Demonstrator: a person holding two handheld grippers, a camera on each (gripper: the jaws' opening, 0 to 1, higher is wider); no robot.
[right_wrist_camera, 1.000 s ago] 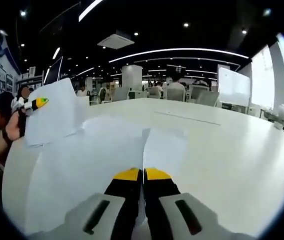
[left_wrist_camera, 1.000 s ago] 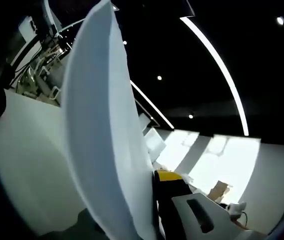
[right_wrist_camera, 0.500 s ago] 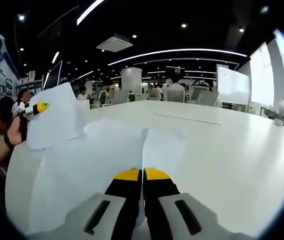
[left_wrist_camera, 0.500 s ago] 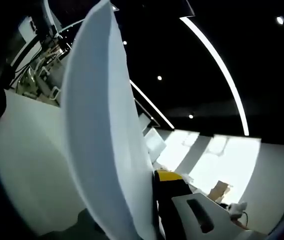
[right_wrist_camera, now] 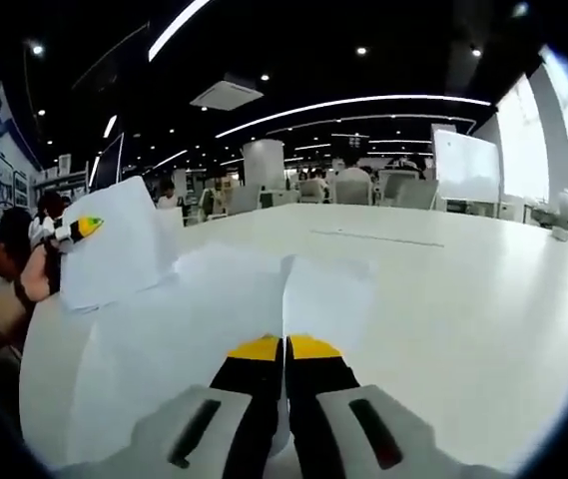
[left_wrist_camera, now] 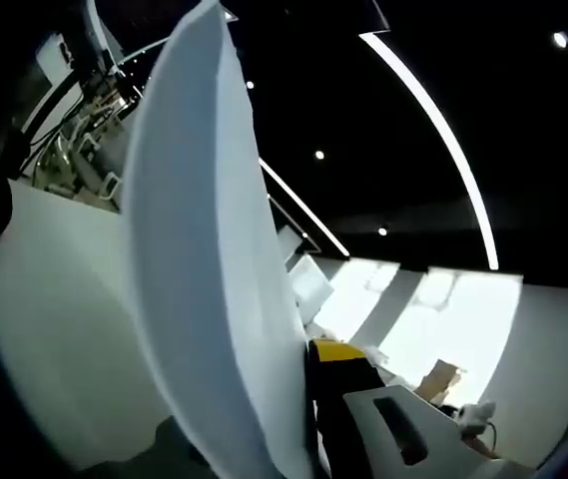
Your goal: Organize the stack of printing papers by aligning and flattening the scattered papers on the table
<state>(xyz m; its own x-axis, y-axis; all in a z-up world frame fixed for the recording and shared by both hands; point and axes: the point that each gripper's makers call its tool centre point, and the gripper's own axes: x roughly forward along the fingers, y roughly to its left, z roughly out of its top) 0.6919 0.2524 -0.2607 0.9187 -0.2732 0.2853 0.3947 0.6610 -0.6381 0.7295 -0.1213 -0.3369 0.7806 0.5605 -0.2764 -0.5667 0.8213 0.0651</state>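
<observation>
In the left gripper view a white sheet of paper (left_wrist_camera: 204, 249) stands up, curved, across the picture. My left gripper (left_wrist_camera: 310, 355) is shut on its lower edge; one yellow-tipped jaw shows to the right of the sheet and the other is hidden behind it. In the right gripper view my right gripper (right_wrist_camera: 284, 349) is shut on the near edge of the white papers (right_wrist_camera: 204, 319) spread over the white table (right_wrist_camera: 483, 299). A second sheet (right_wrist_camera: 328, 294) lies just right of the jaws. At the far left the left gripper (right_wrist_camera: 76, 230) holds its lifted sheet (right_wrist_camera: 119, 249) above the table.
A person's hand (right_wrist_camera: 34, 274) holds the left gripper at the table's left edge. The table's right half stretches away bare. Chairs and seated people (right_wrist_camera: 353, 185) sit behind the table, and a whiteboard (right_wrist_camera: 466, 170) stands at the back right.
The right gripper view has shifted slightly, so the lifted sheet at the left sits a little differently in it. Both grips are unchanged.
</observation>
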